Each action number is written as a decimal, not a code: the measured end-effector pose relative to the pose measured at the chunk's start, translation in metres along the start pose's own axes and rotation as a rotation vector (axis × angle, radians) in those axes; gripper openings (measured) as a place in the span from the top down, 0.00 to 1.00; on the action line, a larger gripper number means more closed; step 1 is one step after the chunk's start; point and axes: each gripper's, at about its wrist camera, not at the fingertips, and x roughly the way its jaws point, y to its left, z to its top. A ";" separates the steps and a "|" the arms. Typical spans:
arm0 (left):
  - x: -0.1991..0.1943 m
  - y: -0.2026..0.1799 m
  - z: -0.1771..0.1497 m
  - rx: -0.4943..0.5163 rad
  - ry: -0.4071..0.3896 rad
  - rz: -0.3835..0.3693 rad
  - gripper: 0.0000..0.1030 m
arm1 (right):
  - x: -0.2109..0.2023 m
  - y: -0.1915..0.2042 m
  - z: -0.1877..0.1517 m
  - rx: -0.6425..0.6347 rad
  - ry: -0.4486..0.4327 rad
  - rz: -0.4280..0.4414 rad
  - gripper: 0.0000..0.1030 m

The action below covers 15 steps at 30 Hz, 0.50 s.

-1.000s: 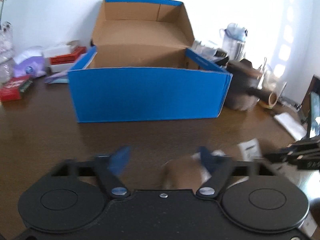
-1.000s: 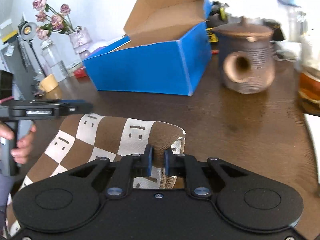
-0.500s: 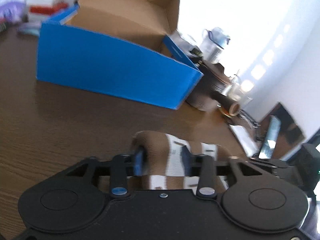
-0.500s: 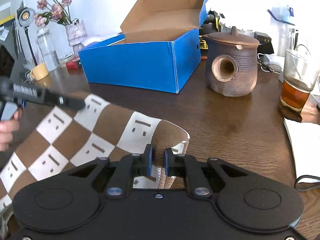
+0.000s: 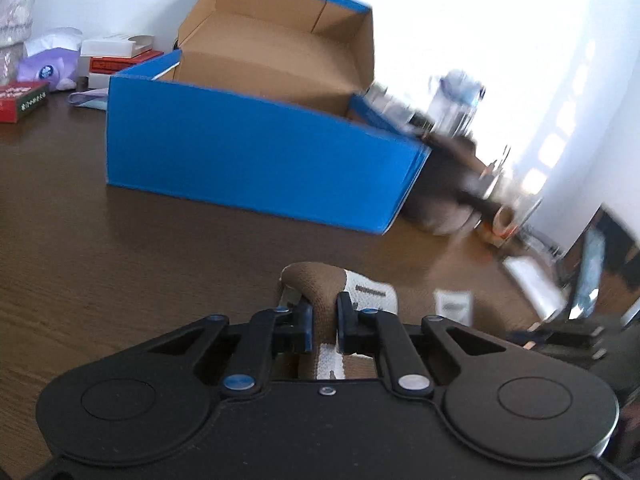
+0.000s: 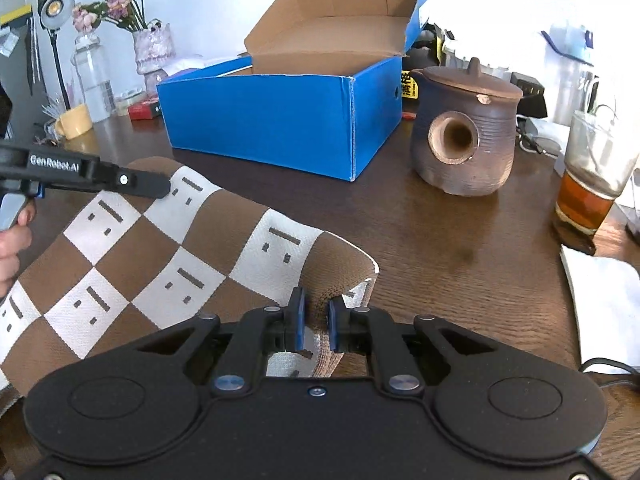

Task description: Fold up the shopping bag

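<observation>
A dark wooden table (image 6: pixel 460 248) is filling both views, its near edge hidden behind the black gripper bodies. A blue box (image 6: pixel 280 120) is standing open at the back; right of it the left view is smearing into blur. The checkered brown and white bag (image 6: pixel 160 256) is lying across the table's near side, its lower part cut off. The right gripper (image 6: pixel 314 320) is pinching one bunched corner. The left gripper (image 5: pixel 324 322), its jaws just having been closing, is clamping another fold. Bare wood is lying open between bag and box.
</observation>
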 end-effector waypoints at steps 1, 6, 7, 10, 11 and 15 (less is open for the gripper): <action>0.000 -0.007 -0.003 0.048 -0.008 0.023 0.89 | 0.000 0.001 0.000 0.002 0.001 -0.004 0.88; 0.003 -0.032 -0.014 0.212 -0.024 0.123 0.89 | -0.012 0.007 0.005 -0.003 -0.014 -0.039 0.84; 0.003 -0.035 -0.017 0.233 -0.032 0.133 0.89 | -0.018 0.009 0.007 -0.009 -0.030 -0.055 0.84; 0.003 -0.040 -0.026 0.286 -0.051 0.154 0.88 | -0.034 0.020 0.024 -0.022 -0.139 -0.035 0.82; 0.003 -0.041 -0.027 0.294 -0.052 0.158 0.88 | -0.034 0.024 0.028 -0.033 -0.156 -0.013 0.82; 0.006 -0.046 -0.027 0.305 -0.052 0.172 0.87 | 0.006 0.055 0.047 -0.094 -0.115 0.073 0.93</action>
